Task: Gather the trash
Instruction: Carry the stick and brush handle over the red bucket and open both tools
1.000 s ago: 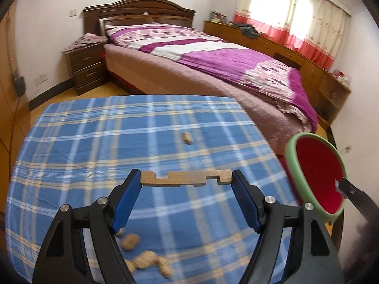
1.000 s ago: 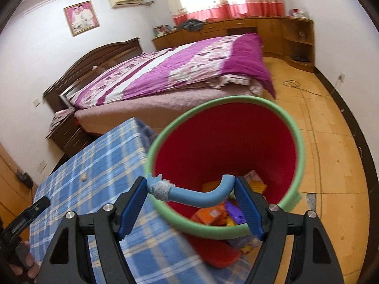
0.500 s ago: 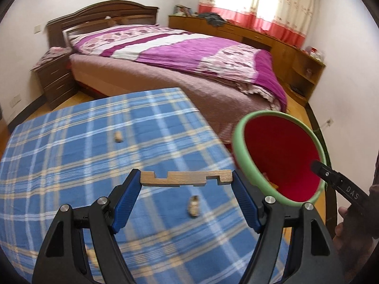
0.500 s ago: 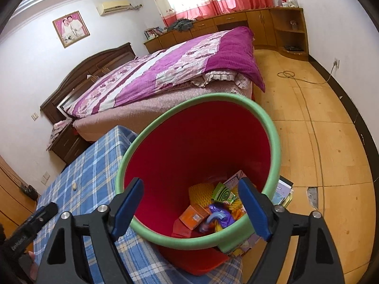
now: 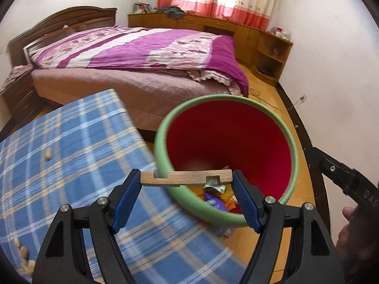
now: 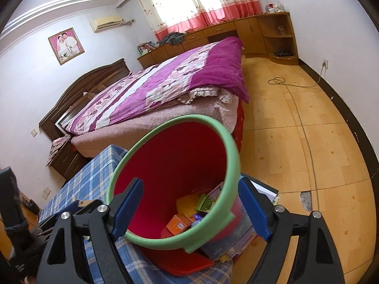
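Left tool (image 5: 186, 197) clamps wood strip (image 5: 186, 177) endwise, long axis crosswise, poised at bin (image 5: 227, 220) near rim off surface's (image 5: 71, 153) right edge. Right tool (image 6: 190, 209) wide, holding nothing.

Blue plaid tablecloth (image 5: 71, 156) motion-blurred near bin (image 5: 163, 127).

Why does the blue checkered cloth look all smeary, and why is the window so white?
In the left wrist view the checkered tablecloth is smeared by motion blur, while the wooden piece between the fingers stays sharp. In both views the window curtains are washed out by bright daylight. The fisheye lens bends the walls and darkens the corners.
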`<act>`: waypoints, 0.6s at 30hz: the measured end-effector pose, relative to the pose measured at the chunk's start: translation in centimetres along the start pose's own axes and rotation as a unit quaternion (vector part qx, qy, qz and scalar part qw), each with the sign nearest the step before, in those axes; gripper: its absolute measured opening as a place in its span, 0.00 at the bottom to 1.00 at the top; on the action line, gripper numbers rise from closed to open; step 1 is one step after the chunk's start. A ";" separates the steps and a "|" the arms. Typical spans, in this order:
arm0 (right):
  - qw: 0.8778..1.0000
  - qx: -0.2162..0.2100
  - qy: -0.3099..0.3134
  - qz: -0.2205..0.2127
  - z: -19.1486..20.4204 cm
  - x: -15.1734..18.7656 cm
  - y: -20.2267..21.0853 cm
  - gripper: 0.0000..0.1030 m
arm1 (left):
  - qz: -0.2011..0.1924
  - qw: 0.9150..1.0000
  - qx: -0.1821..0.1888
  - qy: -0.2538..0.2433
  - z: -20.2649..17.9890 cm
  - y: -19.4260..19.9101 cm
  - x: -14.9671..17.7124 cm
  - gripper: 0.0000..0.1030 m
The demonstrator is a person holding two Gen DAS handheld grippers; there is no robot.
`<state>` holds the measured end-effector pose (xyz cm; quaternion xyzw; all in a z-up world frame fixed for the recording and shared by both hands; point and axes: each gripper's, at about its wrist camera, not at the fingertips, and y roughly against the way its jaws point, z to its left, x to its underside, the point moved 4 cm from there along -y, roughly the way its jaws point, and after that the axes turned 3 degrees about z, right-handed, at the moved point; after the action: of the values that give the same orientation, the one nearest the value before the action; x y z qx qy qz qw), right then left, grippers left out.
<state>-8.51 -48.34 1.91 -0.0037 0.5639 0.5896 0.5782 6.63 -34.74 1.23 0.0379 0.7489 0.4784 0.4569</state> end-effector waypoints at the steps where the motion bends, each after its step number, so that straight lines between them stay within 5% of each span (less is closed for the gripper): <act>1: 1.000 0.001 -0.004 0.000 -0.5 0.0 0.1 0.81 | 0.003 1.000 0.002 -0.002 -0.5 -0.4 -0.1 0.75; 18: 1.000 -0.001 -0.029 0.008 -2.6 0.3 0.0 0.81 | 0.023 1.000 0.008 -0.014 -2.0 -2.8 -0.2 0.78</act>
<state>-10.33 -49.89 0.75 0.0176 0.5463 0.5943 0.5899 6.32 -37.69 -0.51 0.0654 0.7448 0.4826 0.4562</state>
